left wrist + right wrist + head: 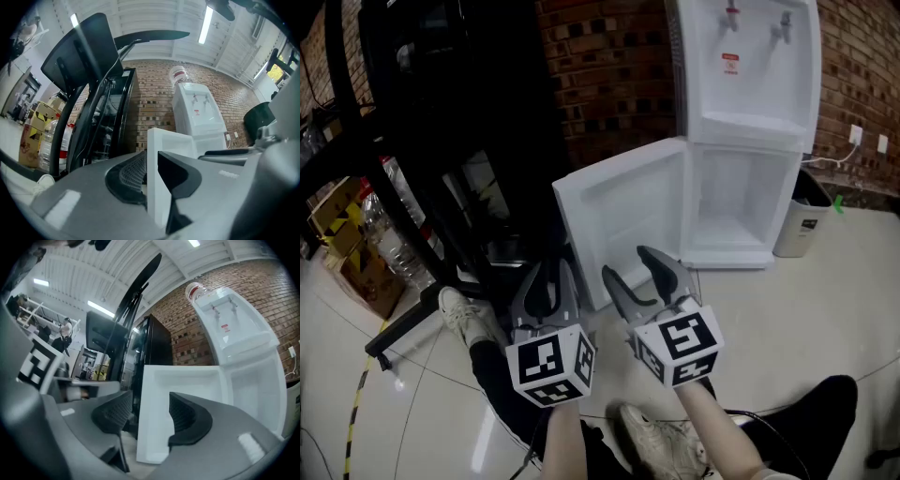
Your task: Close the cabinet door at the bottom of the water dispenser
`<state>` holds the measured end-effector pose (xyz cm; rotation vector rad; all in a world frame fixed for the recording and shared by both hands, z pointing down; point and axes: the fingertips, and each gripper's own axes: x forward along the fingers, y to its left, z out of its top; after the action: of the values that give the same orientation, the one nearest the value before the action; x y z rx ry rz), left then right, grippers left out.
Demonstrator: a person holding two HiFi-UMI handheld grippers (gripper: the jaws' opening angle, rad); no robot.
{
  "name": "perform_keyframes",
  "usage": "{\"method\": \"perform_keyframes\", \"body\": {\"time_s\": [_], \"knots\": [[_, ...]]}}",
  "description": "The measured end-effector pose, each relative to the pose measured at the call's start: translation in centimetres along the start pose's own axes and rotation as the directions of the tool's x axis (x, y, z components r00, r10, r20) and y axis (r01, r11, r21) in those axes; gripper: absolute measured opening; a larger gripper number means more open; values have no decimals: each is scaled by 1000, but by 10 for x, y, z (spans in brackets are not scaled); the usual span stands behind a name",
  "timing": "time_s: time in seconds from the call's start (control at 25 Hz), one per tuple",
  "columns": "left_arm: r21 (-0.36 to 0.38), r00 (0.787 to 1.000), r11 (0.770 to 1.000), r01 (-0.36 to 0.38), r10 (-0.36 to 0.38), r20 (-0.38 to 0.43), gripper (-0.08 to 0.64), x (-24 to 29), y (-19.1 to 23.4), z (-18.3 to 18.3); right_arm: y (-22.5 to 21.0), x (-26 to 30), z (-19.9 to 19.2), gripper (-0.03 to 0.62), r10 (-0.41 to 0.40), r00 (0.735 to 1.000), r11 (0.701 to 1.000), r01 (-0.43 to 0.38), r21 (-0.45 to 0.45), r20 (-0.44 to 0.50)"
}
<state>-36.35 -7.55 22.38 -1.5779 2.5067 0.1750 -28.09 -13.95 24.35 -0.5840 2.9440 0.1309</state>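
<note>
The white water dispenser point(750, 75) stands against the brick wall. Its bottom cabinet point(741, 202) is open and bare inside. The cabinet door point(623, 211) is swung wide to the left, its inner face toward me. Both grippers hover low in front of the door, apart from it. My left gripper point(551, 267) points at the door's free edge; in the left gripper view point(150, 161) a narrow gap between its jaws frames the door point(173, 143). My right gripper point(628, 264) stands open and empty; in the right gripper view point(150, 404) the door point(187, 380) shows between its jaws.
A black metal rack point(422, 169) fills the left, close beside the open door. Cardboard boxes and bottles point(356, 253) lie at the far left. A white bin point(802, 220) stands right of the dispenser. The person's shoes point(464, 314) rest on the pale tiled floor.
</note>
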Motion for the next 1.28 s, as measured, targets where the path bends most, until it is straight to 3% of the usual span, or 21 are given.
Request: {"method": "perform_keyframes", "body": {"time_s": [0.28, 0.52, 0.68, 0.76, 1.28], "knots": [[-66, 993, 992, -106, 109, 38, 46, -25, 33, -3, 9, 82, -42, 247, -21, 994, 998, 13, -69, -106], [-49, 995, 994, -97, 98, 22, 48, -22, 33, -6, 25, 114, -56, 249, -40, 992, 996, 31, -78, -122], [-56, 996, 994, -89, 90, 25, 46, -22, 31, -3, 22, 121, -60, 249, -70, 990, 990, 54, -131, -125], [-62, 995, 994, -90, 91, 25, 41, -22, 32, -3, 18, 122, -62, 211, -88, 989, 986, 69, -154, -121], [-63, 996, 994, -86, 84, -27, 21, -13, 26, -19, 19, 100, -60, 196, -94, 985, 986, 72, -149, -143]]}}
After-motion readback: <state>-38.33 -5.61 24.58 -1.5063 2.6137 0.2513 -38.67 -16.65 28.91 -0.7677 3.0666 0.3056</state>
